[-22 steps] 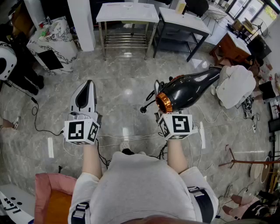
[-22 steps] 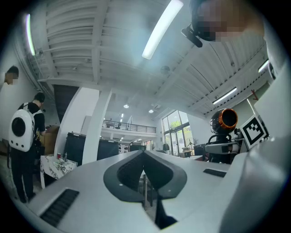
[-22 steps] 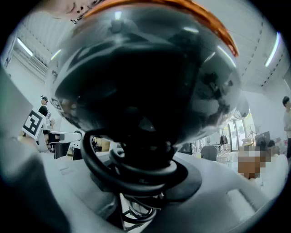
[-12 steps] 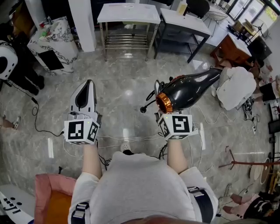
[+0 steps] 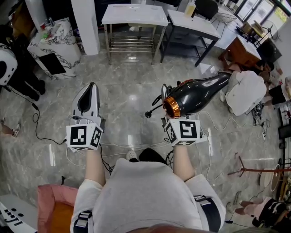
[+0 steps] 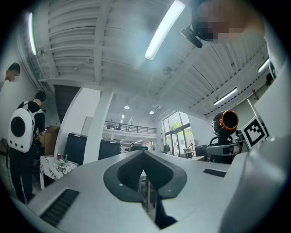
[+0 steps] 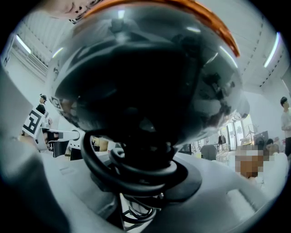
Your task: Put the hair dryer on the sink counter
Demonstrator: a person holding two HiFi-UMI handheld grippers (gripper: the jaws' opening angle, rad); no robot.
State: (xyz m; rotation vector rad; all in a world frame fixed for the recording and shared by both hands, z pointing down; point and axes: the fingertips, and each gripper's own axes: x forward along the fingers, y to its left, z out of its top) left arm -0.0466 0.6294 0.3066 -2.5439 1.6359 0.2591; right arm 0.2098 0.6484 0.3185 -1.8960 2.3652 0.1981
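Observation:
A glossy black hair dryer [image 5: 195, 93] with an orange ring at its back end is held above the marble floor, nozzle pointing right and away. My right gripper [image 5: 167, 103] is shut on its handle, and the coiled black cord hangs by the jaws. In the right gripper view the dryer body [image 7: 145, 82] fills the frame above the jaws [image 7: 145, 182]. My left gripper [image 5: 91, 91] is level with it on the left, shut and holding nothing. The left gripper view shows its jaws joined at the tip [image 6: 144, 157], with the dryer [image 6: 224, 123] off to the right.
A white table [image 5: 132, 13] and a dark-framed table [image 5: 191, 20] stand ahead, with a white pillar [image 5: 85, 22] and a marble-patterned cabinet [image 5: 57, 38] to the left. Cables and a power strip [image 5: 52, 154] lie on the floor. A white draped seat [image 5: 245, 88] is on the right.
Both grippers and the hair dryer keep their places. The person's feet have shifted below, and the room has slid slightly in the head view.

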